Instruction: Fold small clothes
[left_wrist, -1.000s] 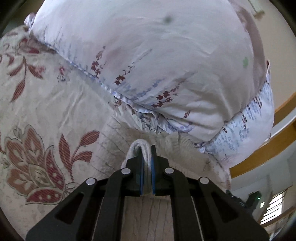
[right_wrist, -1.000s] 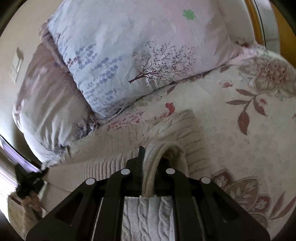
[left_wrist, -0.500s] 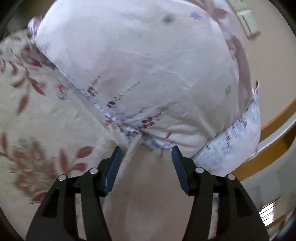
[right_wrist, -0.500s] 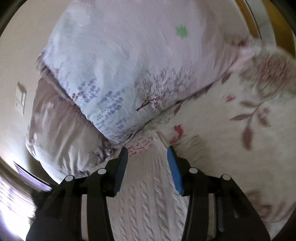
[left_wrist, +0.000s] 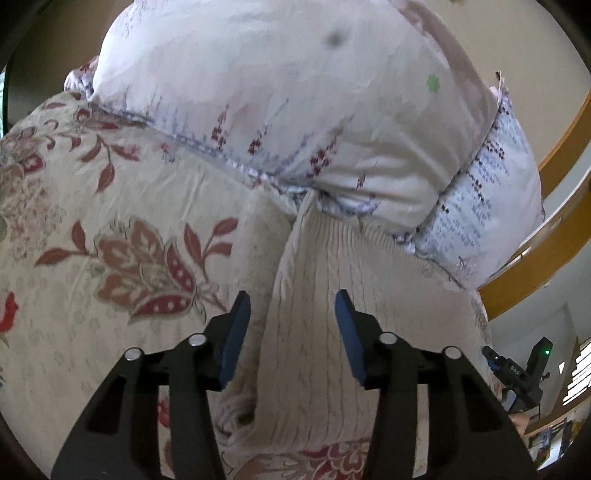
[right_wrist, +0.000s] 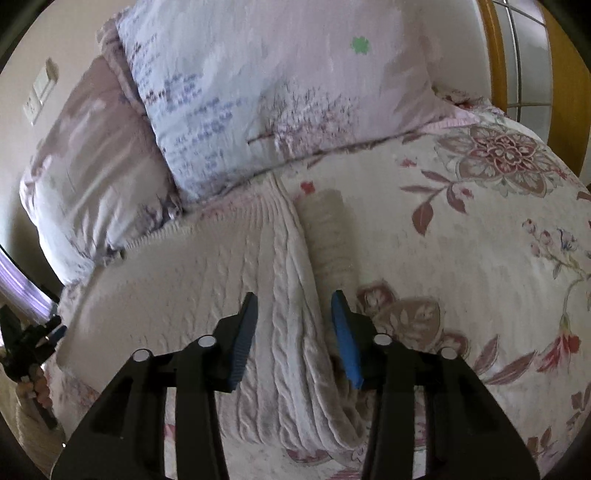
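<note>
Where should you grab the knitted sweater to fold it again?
Probably the sweater by its long folded edge, the raised ridge beside the tucked sleeve. Come from above with a hand-held gripper astride that ridge; the edge stands proud of the bedspread, so the pads can pinch both layers. The flat knit gives nothing to bite.

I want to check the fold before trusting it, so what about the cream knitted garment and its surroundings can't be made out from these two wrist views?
- Cream knitted garment: its far edge tucks under the floral pillow in the left wrist view.
- Its near end: covered by the left gripper and right gripper bodies.
- Pillow print: blurred in the right wrist view.
- Dark device: small, at the fisheye edge.
</note>
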